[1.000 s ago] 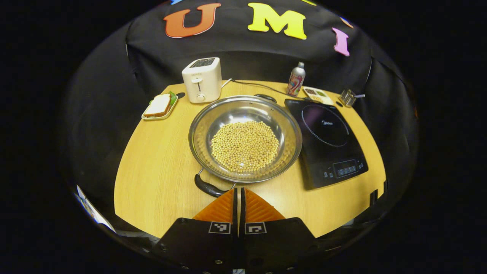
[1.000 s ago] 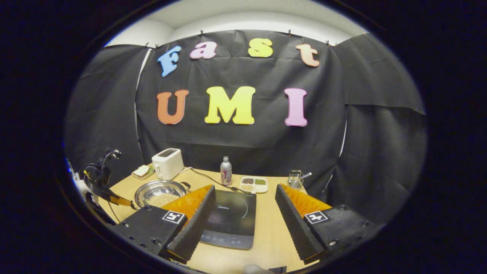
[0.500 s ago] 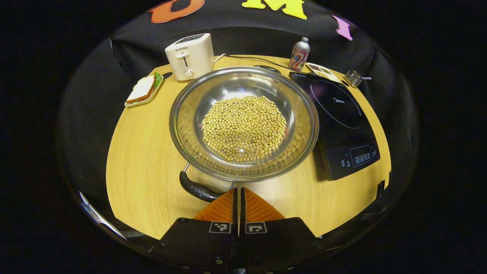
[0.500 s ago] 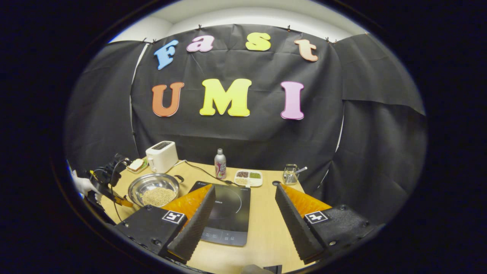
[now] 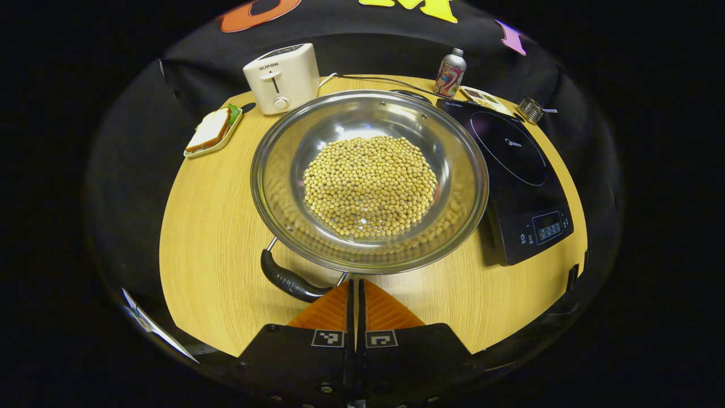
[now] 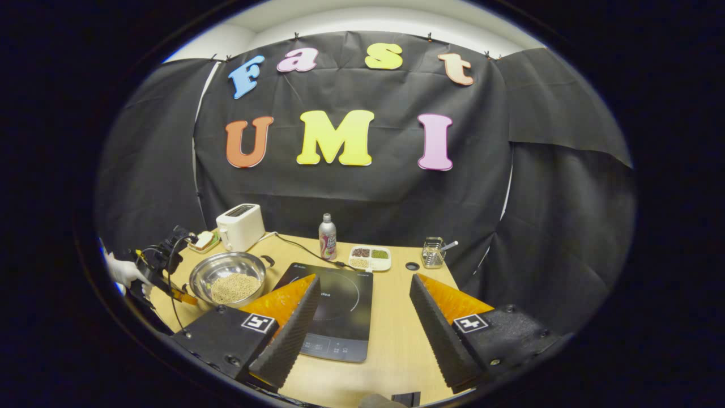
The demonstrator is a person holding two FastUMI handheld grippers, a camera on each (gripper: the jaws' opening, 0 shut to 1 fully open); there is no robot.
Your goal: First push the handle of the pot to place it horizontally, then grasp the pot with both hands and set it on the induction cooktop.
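Note:
A steel pot full of yellow beans sits mid-table, just left of the black induction cooktop. Its near black handle lies at the pot's front left; the far handle is at the back. My left gripper is shut, with nothing between its fingers, its tips just right of the near handle's end and close under the pot's rim. In the right gripper view, my right gripper hangs open above the cooktop, with the pot to its left and the left gripper beside that, held by a gloved hand.
A white toaster and a sandwich on a small plate stand at the back left. A bottle, a divided seasoning tray and a small glass holder line the back right. A cable runs behind the pot.
My left gripper has moved in toward the pot, still shut, so the pot looms larger and the handle sits next to the tips. The right gripper stays open with a slight shift of view.

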